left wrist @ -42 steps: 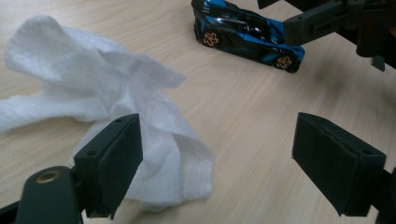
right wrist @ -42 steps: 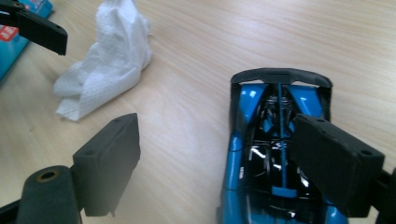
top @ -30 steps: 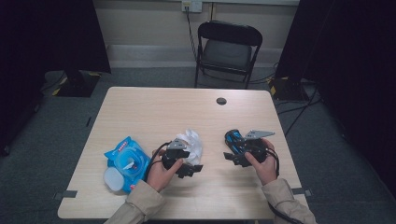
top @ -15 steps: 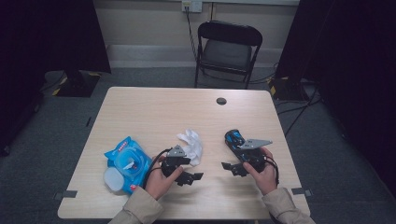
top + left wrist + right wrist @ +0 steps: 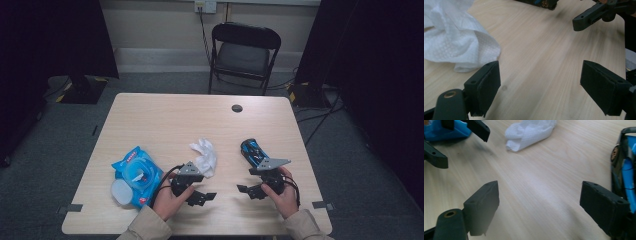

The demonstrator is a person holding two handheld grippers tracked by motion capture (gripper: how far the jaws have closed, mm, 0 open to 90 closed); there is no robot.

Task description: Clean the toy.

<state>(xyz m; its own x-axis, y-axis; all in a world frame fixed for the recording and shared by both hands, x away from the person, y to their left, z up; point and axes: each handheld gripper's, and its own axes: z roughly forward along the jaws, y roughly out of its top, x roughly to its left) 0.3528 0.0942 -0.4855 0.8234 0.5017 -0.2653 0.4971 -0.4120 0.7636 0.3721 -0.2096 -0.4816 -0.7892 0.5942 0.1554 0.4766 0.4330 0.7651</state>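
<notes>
Both hands are drawing back toward the near edge of the table (image 5: 150, 115), a retreat from their earlier places beside the wipe and the car. The left gripper (image 5: 202, 197) is standing wide with nothing between its jaws; the right gripper (image 5: 248, 190) is likewise wide and empty. The crumpled white wipe (image 5: 205, 155) is lying free just beyond the left gripper, and the blue toy car (image 5: 251, 150) beyond the right. The wipe packet (image 5: 136, 172) is resting unmoved at left. Judged so, neither object is in hand.
</notes>
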